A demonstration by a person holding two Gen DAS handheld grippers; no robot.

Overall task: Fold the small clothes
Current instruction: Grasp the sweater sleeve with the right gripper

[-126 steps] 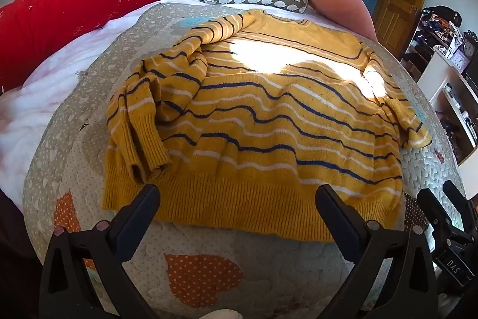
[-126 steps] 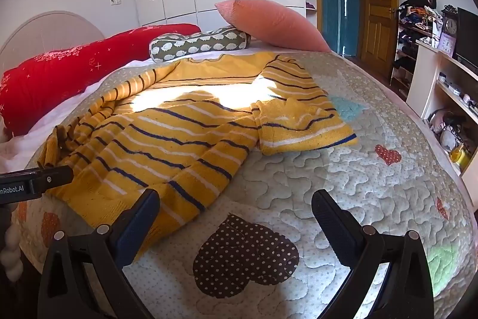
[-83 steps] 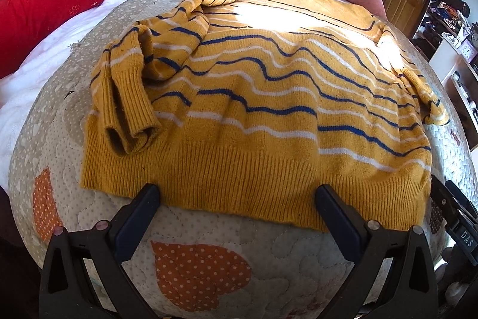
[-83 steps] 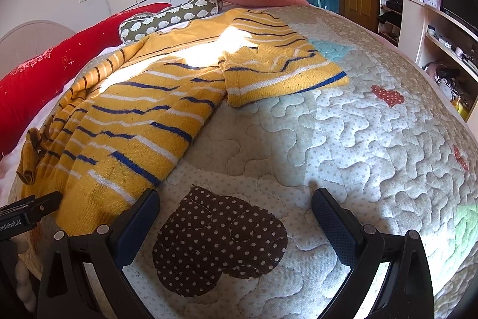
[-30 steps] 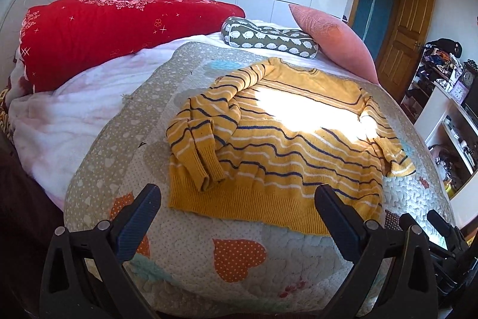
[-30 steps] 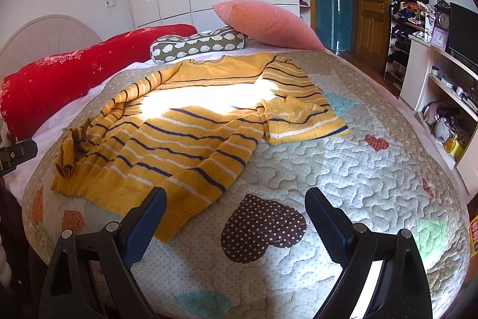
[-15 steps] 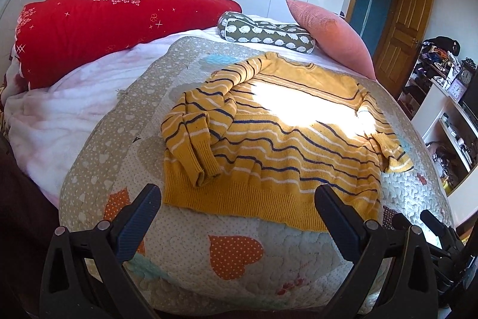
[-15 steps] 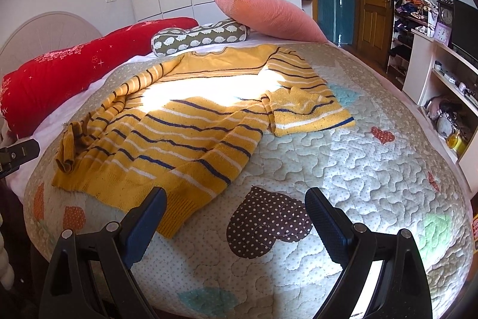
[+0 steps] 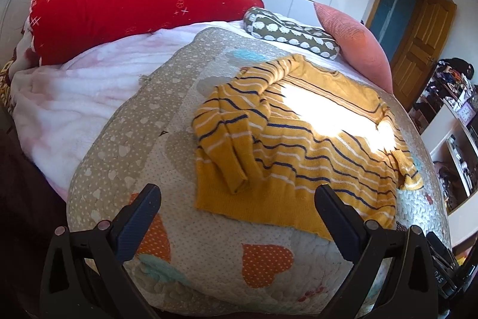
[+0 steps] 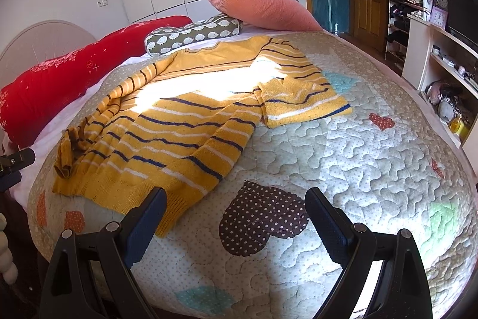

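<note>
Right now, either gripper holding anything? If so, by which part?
Nothing held. Left gripper and right gripper are both open and empty, short of the yellow striped sweater, which lies flat on the quilt.

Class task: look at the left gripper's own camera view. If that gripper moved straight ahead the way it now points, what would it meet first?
Probably the sweater. The left gripper, open and empty, points across the quilt at the sweater's ribbed hem. Depth is unclear, so if it points downward it could meet the quilt first.
</note>
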